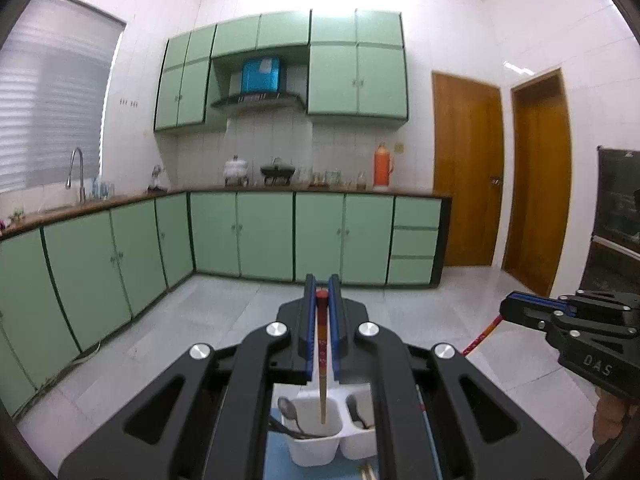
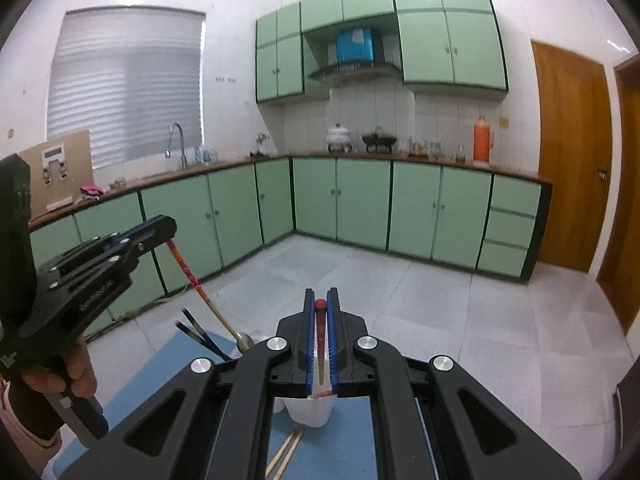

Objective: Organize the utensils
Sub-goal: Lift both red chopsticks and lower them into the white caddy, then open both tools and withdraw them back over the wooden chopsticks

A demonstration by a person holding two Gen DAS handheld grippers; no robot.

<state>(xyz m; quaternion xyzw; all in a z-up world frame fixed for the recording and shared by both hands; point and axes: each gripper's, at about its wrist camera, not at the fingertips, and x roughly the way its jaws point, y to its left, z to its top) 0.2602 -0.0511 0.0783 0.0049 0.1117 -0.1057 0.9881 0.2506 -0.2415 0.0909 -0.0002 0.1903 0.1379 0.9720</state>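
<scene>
My left gripper point(image 1: 321, 286) is shut on a red-topped wooden chopstick point(image 1: 322, 360) whose tip hangs down into the left compartment of a white utensil holder point(image 1: 316, 448). Metal spoons point(image 1: 289, 410) stand in both compartments. My right gripper point(image 2: 320, 300) is shut on a second red-topped chopstick point(image 2: 321, 354), held above the holder point(image 2: 310, 414). In the right wrist view the left gripper point(image 2: 160, 230) is at the left with its chopstick point(image 2: 200, 288) slanting down. In the left wrist view the right gripper point(image 1: 506, 310) is at the right with its chopstick point(image 1: 480, 338).
The holder stands on a blue mat point(image 2: 352, 452). Two bare wooden chopsticks point(image 2: 286, 452) lie on the mat in front of it. Dark utensil handles point(image 2: 200, 334) stick up from the holder. Green kitchen cabinets point(image 2: 360, 200) and a tiled floor lie beyond.
</scene>
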